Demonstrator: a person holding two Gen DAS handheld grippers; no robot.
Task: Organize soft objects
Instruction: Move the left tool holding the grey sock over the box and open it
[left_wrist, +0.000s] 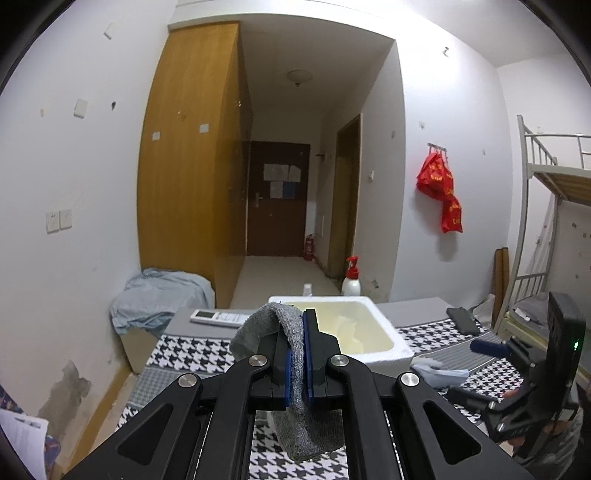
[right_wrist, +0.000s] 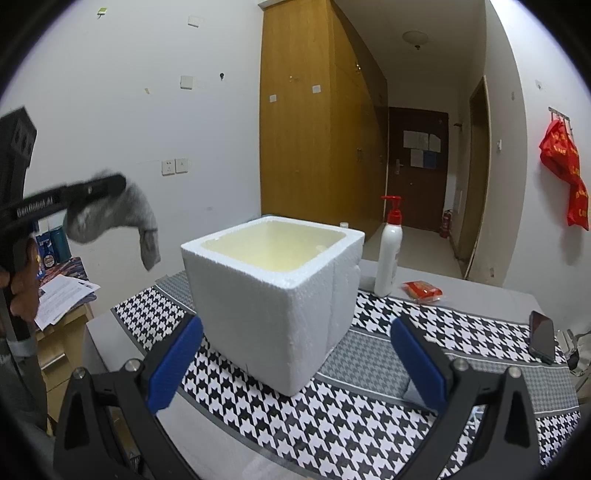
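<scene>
The left gripper (left_wrist: 295, 354) is clamped tight on a grey knitted sock (left_wrist: 291, 347), held in the air near and left of the open white foam box (right_wrist: 273, 291) on the bench (right_wrist: 480, 295). This looks like the carry step. Next, the sock needs moving over the box's opening before release. The right gripper (right_wrist: 295, 365), jaws wide and empty, faces the box.
</scene>
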